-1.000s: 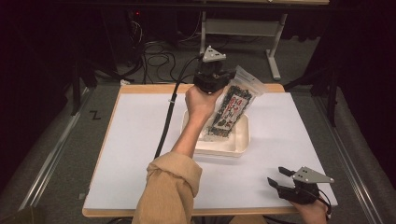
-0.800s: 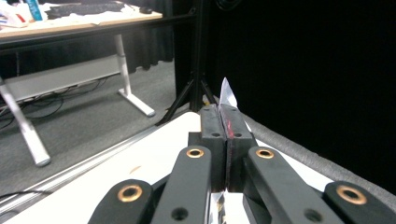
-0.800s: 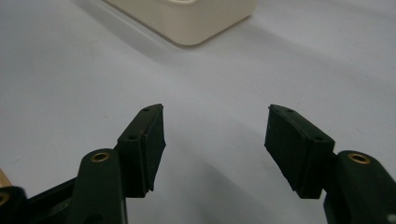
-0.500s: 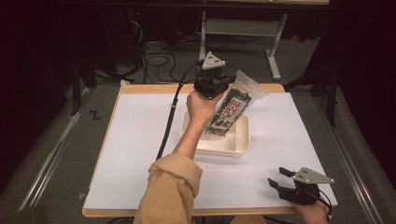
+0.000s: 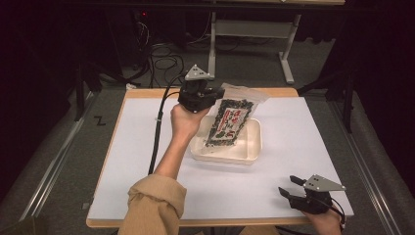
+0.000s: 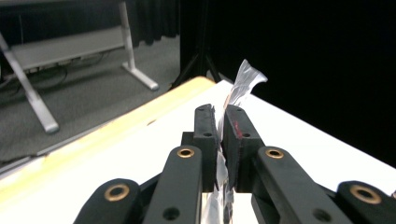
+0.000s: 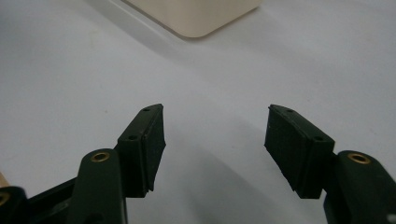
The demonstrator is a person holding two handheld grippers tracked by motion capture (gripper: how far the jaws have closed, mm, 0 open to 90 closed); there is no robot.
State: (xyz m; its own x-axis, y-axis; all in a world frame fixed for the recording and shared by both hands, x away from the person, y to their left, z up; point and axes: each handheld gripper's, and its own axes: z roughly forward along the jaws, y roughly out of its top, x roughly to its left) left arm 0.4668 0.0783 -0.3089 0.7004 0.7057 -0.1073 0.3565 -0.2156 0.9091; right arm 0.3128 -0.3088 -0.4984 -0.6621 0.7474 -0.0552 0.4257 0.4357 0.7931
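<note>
We had the left gripper (image 5: 211, 94) at about twelve o'clock on the bench (image 5: 147, 161), reaching over the cream tray (image 5: 244, 152) that sat just past the middle. Its jaws had just been easing apart, yet in the left gripper view the clear top edge of the packet (image 6: 243, 79) was between the pads (image 6: 205, 126), which looked close enough to touch the film. We took it as a light pinch on the seal, not a full release. From the high view the packet (image 5: 229, 120), a clear bag of dark contents with a printed label, leaned with its lower end inside the tray and its top raised toward twelve o'clock.

The right gripper (image 5: 293, 188) rested on the bench at about five o'clock, well apart from the tray; its jaws stood wide with nothing but bare white surface between them in the right gripper view (image 7: 212, 140).

We judged the risk to lie in the letting go. The bag was longer than the tray looked deep, so, once freed while tilted, it could tip over the far rim and slide out toward twelve o'clock. The thin film might also cling to a pad and be dragged up when we drew the hand away. A sideways pull could shift the light tray itself.
</note>
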